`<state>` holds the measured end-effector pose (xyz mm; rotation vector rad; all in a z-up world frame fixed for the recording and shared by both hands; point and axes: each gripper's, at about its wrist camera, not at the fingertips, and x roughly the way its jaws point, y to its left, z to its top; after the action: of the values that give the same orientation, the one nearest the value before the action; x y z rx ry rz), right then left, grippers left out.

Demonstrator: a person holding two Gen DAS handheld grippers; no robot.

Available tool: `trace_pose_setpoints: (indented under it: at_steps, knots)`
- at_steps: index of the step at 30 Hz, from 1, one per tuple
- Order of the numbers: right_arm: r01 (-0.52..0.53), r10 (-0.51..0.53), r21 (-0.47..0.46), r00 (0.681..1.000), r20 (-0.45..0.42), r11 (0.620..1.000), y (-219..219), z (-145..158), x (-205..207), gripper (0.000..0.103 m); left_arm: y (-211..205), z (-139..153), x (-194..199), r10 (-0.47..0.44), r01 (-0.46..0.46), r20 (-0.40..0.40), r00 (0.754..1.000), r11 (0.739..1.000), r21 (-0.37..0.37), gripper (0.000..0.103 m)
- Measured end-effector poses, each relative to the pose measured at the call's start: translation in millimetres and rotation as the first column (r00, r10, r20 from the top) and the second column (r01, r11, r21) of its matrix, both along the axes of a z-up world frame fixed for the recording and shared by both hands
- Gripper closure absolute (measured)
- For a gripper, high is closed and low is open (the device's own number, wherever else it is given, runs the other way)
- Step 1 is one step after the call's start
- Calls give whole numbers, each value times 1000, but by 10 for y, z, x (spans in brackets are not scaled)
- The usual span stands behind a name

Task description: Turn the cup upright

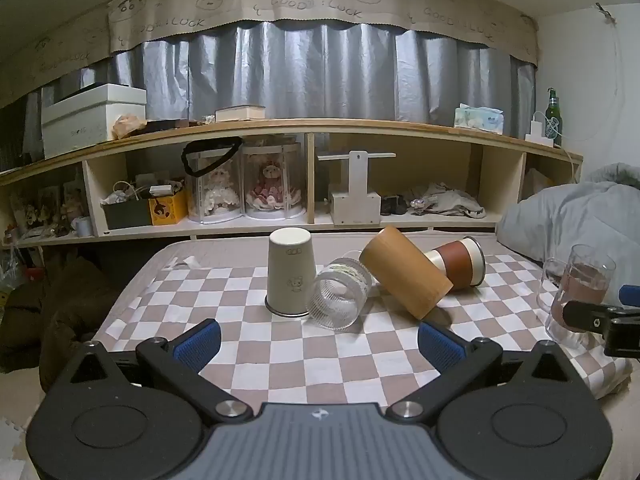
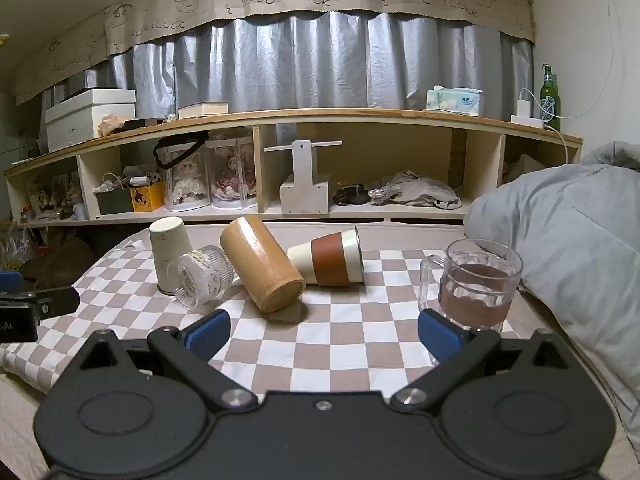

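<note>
Left gripper [image 1: 318,338]: sitting closest, fingers spread wide, holding nothing.
Right gripper [image 2: 324,332]: also spread wide and holding nothing.
Checkered cloth [image 1: 304,364]: lying under all the cups.
Wooden cup [image 1: 404,272]: lying tipped on its side, leaning by the glass cup [image 1: 340,294].
Brown cup [image 1: 460,262]: lying on its side behind.
White cup [image 1: 288,276]: standing upside down.
Doing it well: I am guessing, grab one tipped cup around its middle, lifting slowly.
</note>
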<state>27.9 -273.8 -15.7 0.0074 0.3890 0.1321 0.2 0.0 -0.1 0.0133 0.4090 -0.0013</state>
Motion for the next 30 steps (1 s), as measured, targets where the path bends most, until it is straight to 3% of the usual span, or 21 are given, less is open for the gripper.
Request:
trace_pose_setpoints:
  at_steps: [30]
  knots:
    - [0, 0, -3, 1000, 0, 1000, -11, 9, 2, 2, -3, -4, -1, -1, 1, 6, 1000, 1000, 7, 0]
